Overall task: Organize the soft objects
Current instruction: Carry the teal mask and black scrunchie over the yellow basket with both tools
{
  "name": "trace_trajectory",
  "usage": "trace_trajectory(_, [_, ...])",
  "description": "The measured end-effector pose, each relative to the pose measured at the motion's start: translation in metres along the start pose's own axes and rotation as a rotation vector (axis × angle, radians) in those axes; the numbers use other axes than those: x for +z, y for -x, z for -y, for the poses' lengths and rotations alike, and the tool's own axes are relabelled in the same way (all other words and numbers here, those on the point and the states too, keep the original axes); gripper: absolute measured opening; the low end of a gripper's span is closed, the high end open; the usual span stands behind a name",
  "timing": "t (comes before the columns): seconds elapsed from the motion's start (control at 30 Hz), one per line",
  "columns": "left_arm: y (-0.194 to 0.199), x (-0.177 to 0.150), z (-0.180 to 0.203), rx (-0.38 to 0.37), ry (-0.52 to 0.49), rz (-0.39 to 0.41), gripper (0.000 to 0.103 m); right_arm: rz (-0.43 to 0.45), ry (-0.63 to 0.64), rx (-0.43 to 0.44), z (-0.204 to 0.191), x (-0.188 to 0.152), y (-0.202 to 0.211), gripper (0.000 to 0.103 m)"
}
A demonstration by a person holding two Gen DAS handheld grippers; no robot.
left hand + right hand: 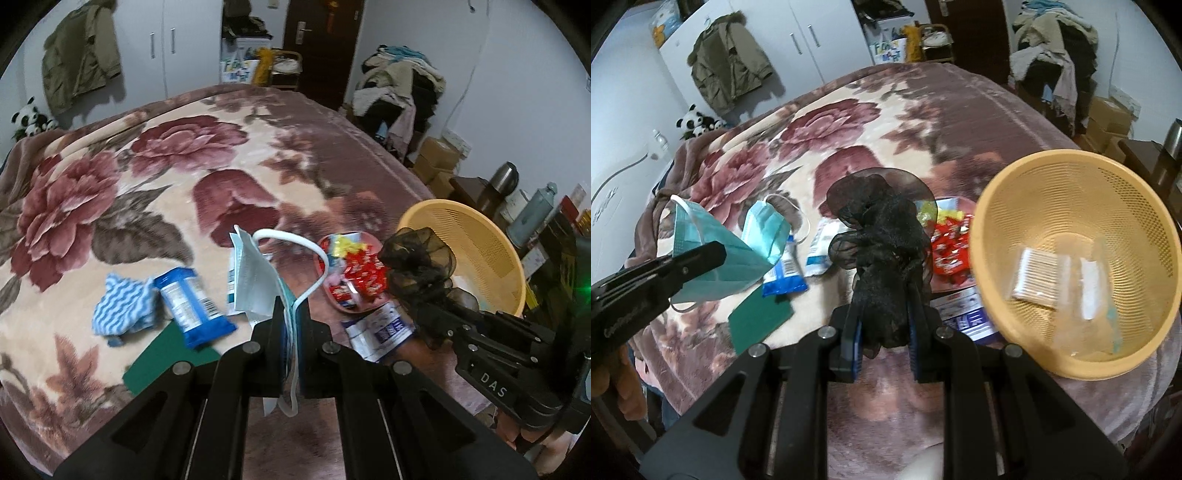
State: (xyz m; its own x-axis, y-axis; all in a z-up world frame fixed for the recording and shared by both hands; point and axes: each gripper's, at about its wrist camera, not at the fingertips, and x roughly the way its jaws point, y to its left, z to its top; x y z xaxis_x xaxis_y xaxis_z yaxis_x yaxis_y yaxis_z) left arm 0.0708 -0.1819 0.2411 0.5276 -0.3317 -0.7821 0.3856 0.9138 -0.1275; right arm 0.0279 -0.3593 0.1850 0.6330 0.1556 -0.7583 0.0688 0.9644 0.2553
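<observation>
My left gripper (290, 314) is shut on a light blue face mask (255, 280), held above the floral bedspread; the mask also shows in the right wrist view (713, 254). My right gripper (884, 314) is shut on a black mesh scrunchie (882, 243), held just left of the yellow plastic basket (1001, 206). The scrunchie (417, 262) and basket (491, 236) show at the right of the left wrist view. The basket holds a pack of cotton swabs (1039, 277) and clear wrappers. A second face mask (764, 232) lies on the bed.
On the bed lie a blue-white striped cloth (123, 306), a blue packet (192, 306), a green sheet (166, 354), a pink tray of red candies (351, 273) and a white-blue packet (376, 328). A side table with bottles (532, 210) stands at the right.
</observation>
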Motion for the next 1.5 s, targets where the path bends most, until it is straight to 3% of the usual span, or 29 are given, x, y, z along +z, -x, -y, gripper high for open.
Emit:
trace_trajectory(0.7, [-0.016,0.032,0.099,-0.108,-0.138,-0.008,0.002,0.044,-0.074,-0.098,0.068,0.017,0.025,0.019])
trace_trajectory(1.5, [-0.05,0.053,0.193,-0.286,-0.202,-0.062,0.002,0.038,-0.177,-0.203,0.148,0.025,0.039,0.019])
